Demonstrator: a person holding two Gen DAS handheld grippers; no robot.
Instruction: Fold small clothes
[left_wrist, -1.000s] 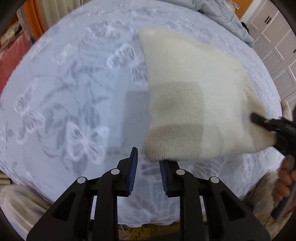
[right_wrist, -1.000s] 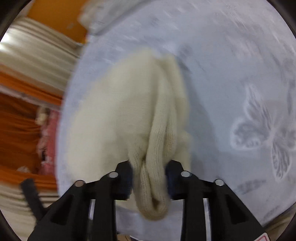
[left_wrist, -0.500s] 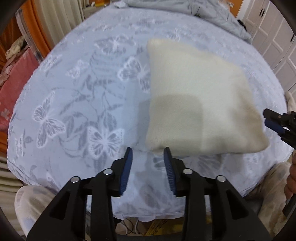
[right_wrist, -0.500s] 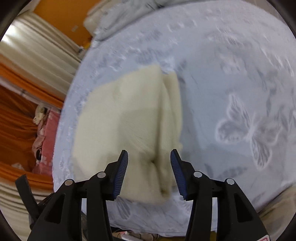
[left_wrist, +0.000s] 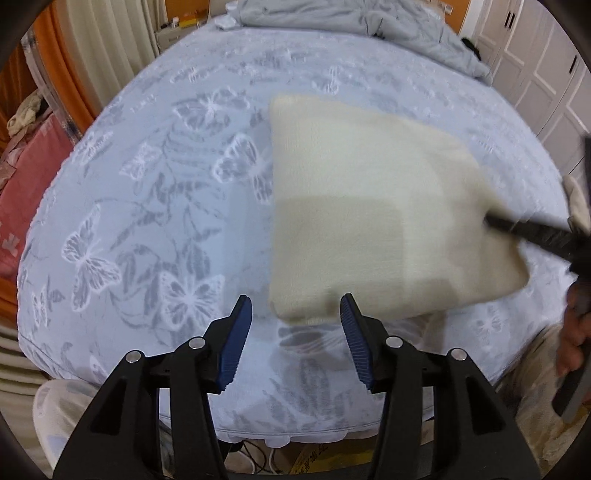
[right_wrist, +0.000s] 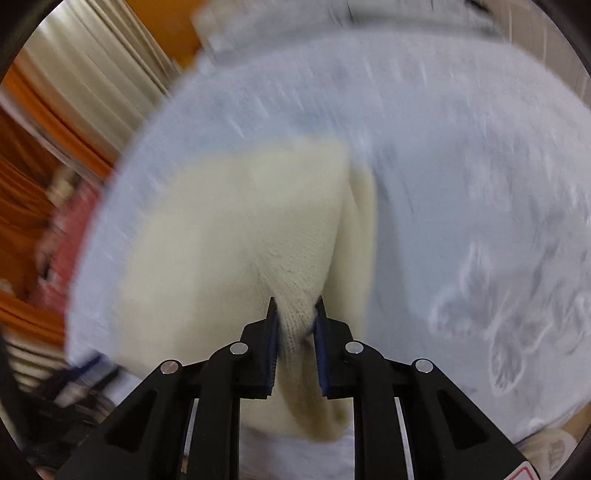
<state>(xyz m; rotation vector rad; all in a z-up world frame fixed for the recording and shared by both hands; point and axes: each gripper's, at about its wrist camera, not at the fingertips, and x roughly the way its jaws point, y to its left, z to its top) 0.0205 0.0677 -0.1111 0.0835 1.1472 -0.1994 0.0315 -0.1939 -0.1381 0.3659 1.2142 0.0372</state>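
Cream knit (left_wrist: 369, 221) lies folded into a rough square on the bed (left_wrist: 147, 184), right of centre in the left wrist view, near the front edge. A darker band of shade crosses its lower half. Its near-left corner sits just ahead of the left gripper (left_wrist: 295, 332), between the lines of the two blue pads (left_wrist: 236, 343) but not touching them; that gripper is spread wide and holds nothing. Right gripper (right_wrist: 295, 332) has its pads pressed close on a pinched ridge of the knit's edge (right_wrist: 295, 317); cloth bunches between the jaws and hangs in a fold below them. From the left wrist view the right gripper's dark finger (left_wrist: 524, 232) reaches in over the knit's right side, blurred. A hand (left_wrist: 576, 332) grips its handle at the far right. Right wrist view is heavily blurred; the knit (right_wrist: 240, 240) fills the middle, a second layer showing along its right edge. Bed cover is pale blue with white butterfly and leaf pattern. Grey quilt (left_wrist: 351, 18) is heaped at the far end. Orange and cream curtains (left_wrist: 55, 55) stand to the left, a pink cloth (left_wrist: 22, 192) below them. White cupboard doors (left_wrist: 546, 66) at far right.
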